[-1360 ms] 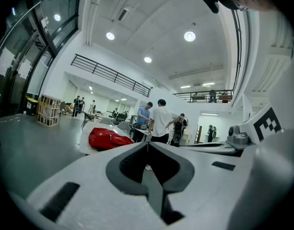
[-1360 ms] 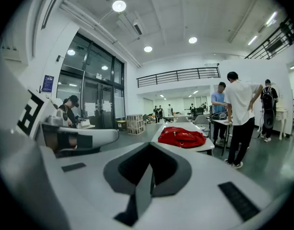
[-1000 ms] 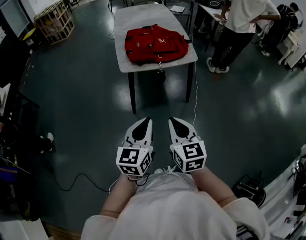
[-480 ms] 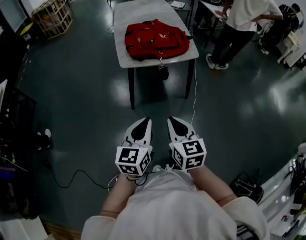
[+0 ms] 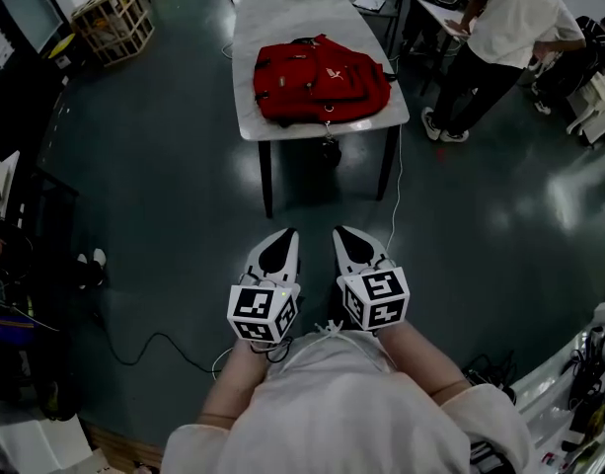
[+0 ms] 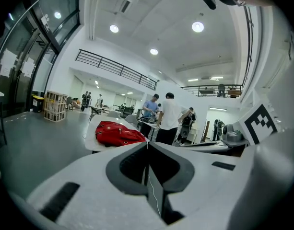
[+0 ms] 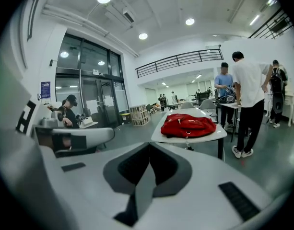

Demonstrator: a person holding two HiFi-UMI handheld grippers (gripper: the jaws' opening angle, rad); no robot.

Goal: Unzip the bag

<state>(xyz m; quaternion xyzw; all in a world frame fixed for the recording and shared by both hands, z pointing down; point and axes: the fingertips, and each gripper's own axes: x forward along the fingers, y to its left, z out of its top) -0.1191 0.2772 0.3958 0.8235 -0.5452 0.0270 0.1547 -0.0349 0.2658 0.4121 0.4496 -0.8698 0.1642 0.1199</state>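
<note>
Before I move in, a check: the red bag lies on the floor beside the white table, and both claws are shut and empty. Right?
Not quite. The red bag lies on top of the white table, not on the floor beside it, as the head view shows. The rest holds: the left claw and the right claw are both shut and empty.

Table (image 5: 282, 13): white-topped, well ahead of the fingertips (image 5: 285, 240).
Person (image 5: 514, 18): standing, white shirt, ahead and to the right.
Crate (image 5: 114, 18): wooden slats, far ahead-left.
Cable (image 5: 154, 342): dark, on the floor, behind-left.
</note>
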